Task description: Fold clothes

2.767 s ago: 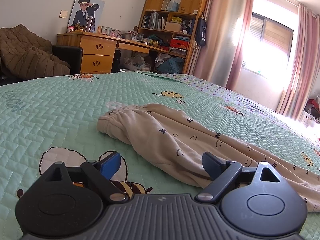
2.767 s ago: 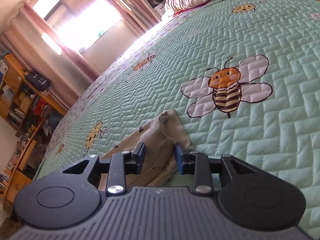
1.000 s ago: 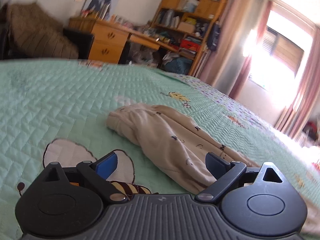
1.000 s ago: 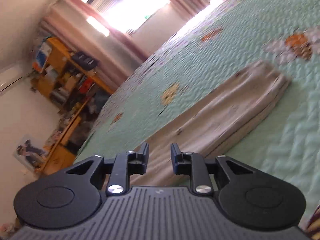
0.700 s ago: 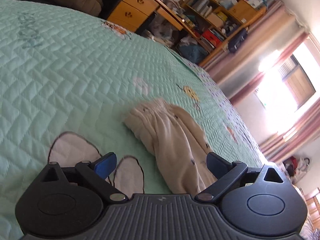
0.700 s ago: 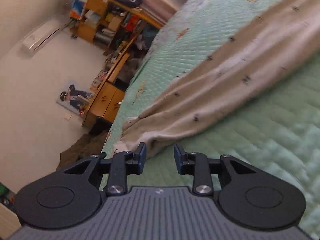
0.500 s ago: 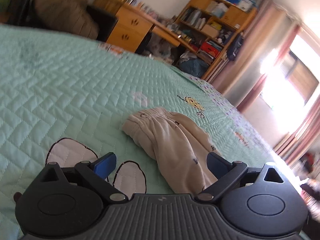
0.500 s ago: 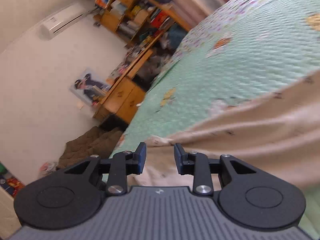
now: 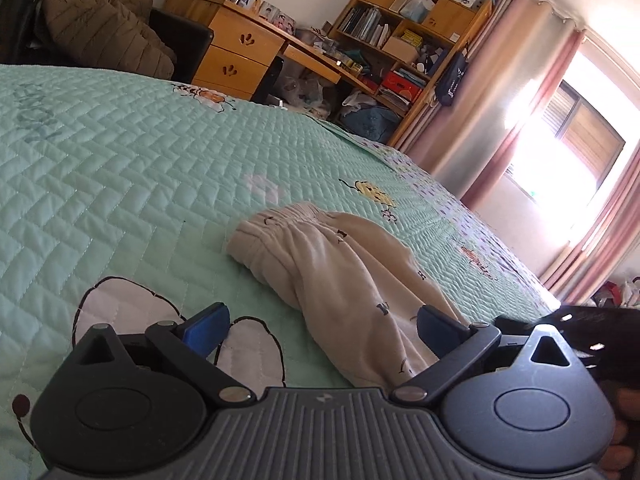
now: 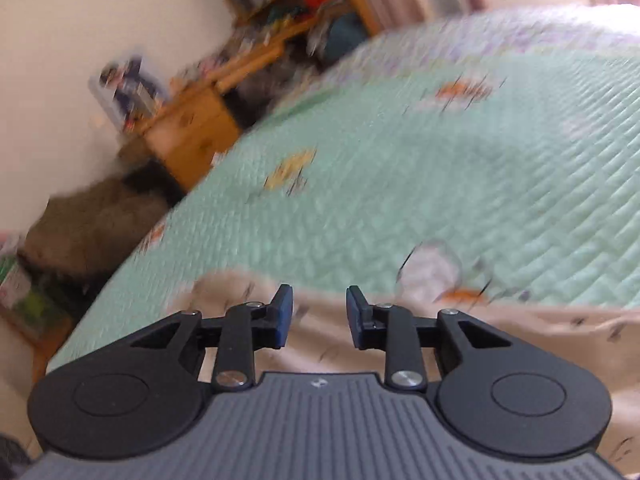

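Beige trousers [image 9: 340, 264] with small dark marks lie stretched on the green quilted bedspread [image 9: 120, 160], the gathered waistband [image 9: 280, 224] at the far end. My left gripper [image 9: 322, 322] is wide open just above the bed. Its right finger is over the near part of the trousers and its left finger over a bee print. The right wrist view is blurred by motion. There my right gripper [image 10: 319, 308] hovers over the trousers [image 10: 520, 328], jaws a little apart, with no cloth pinched between the pads.
A wooden desk [image 9: 240, 52], a bookshelf [image 9: 400, 40] and a brown padded coat [image 9: 92, 20] stand beyond the bed's far edge. Curtains and a bright window [image 9: 568, 152] are at the right. A dark shape [image 9: 592, 328] and fingertips show at the right edge.
The right gripper has swept along the trousers from the leg end toward the waistband end, rolling as it went. The left gripper has shifted slightly and stayed wide open.
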### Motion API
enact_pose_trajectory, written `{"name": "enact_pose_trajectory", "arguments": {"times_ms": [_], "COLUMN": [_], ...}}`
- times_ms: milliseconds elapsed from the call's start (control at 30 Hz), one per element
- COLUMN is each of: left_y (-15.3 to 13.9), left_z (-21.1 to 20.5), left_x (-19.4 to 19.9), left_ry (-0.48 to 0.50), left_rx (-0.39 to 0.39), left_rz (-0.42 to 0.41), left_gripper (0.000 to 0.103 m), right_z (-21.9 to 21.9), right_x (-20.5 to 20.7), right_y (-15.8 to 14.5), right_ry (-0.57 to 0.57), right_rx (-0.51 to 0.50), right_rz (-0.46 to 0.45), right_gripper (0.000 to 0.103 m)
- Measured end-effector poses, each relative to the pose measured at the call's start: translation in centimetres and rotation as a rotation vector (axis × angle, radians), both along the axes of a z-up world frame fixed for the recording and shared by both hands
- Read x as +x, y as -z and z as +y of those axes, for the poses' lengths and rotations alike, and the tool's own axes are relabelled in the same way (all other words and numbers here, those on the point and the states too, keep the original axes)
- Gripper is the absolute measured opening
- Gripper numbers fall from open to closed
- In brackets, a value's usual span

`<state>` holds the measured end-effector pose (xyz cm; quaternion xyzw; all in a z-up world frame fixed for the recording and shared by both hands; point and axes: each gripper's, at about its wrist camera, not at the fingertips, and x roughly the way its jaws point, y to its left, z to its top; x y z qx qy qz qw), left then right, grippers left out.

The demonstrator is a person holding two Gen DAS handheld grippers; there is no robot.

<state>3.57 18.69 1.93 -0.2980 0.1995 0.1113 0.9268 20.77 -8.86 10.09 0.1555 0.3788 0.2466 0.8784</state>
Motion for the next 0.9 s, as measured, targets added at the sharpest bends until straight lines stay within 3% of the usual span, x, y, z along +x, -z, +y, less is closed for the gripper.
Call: {"name": "enact_pose_trajectory", "arguments": {"times_ms": [33, 100, 200, 300, 400, 467, 600, 667, 800, 867, 900], "left_y": [0.0, 0.1, 0.1, -0.2, -1.2, -2.2, -3.4, -3.5, -3.6, -3.4, -3.4], "left_z": [0.1, 0.3, 0.7, 1.3, 1.9, 2.1, 3.0, 3.7, 5.5, 6.1, 6.4], "left_x": [-0.1, -0.2, -0.2, -0.5, -2.3, -4.0, -6.2, -6.4, -6.5, -6.7, -6.8], "left_ry": [0.003, 0.01, 0.024, -0.004, -0.089, -0.159, -0.253, -0.274, -0.31, -0.317, -0.318], "left_rx": [0.001, 0.003, -0.009, -0.023, 0.014, 0.085, 0.198, 0.21, 0.195, 0.182, 0.17], "left_rz": [0.0, -0.001, -0.008, -0.026, -0.105, -0.184, -0.236, -0.224, -0.189, -0.174, -0.17], "left_gripper": [0.1, 0.1, 0.1, 0.1, 0.098, 0.1, 0.102, 0.102, 0.102, 0.102, 0.102], "right_z": [0.6, 0.2, -2.4, -2.1, 2.0, 5.6, 13.5, 16.6, 20.7, 22.2, 22.9], "right_x": [0.7, 2.5, 2.0, -2.1, -5.8, -8.2, -12.3, -13.7, -14.0, -13.6, -13.3], "right_y": [0.4, 0.8, 0.4, -0.8, -1.8, -2.2, -2.1, -1.5, 0.3, 1.4, 1.9], "right_ry": [-0.011, 0.11, 0.252, 0.138, -0.034, -0.134, -0.298, -0.335, -0.415, -0.425, -0.422], "right_rx": [-0.025, -0.081, 0.008, 0.106, 0.091, 0.052, -0.219, -0.357, -0.533, -0.64, -0.697], "right_rz": [0.033, 0.049, 0.061, 0.02, -0.053, -0.135, -0.387, -0.497, -0.616, -0.647, -0.652], "right_gripper": [0.031, 0.031, 0.032, 0.034, 0.036, 0.04, 0.051, 0.058, 0.058, 0.049, 0.02]}}
